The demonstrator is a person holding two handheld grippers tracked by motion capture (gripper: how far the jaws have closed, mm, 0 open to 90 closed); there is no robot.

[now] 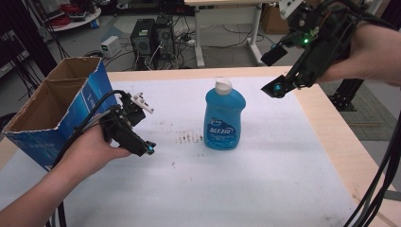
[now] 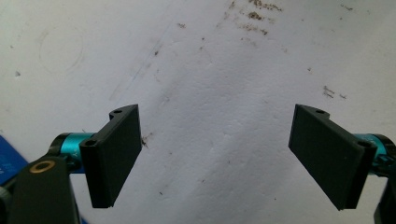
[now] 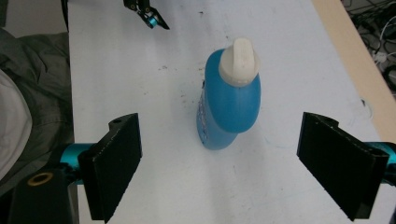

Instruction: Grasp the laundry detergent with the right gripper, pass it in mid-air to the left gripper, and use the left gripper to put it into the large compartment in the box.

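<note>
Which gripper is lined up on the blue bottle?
The right gripper: the blue bottle stands upright ahead between its open jaws. The left gripper faces bare table.

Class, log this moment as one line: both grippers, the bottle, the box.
left gripper: open, low over table | right gripper: open, raised beside bottle | blue bottle: upright, untouched | cardboard box: open, left edge

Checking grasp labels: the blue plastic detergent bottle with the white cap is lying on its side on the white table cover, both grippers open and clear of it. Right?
Not quite. The blue plastic detergent bottle stands upright on the white table cover, white cap on top, as the high view shows. The rest holds: the left gripper and the right gripper are both open, clear of it.
</note>
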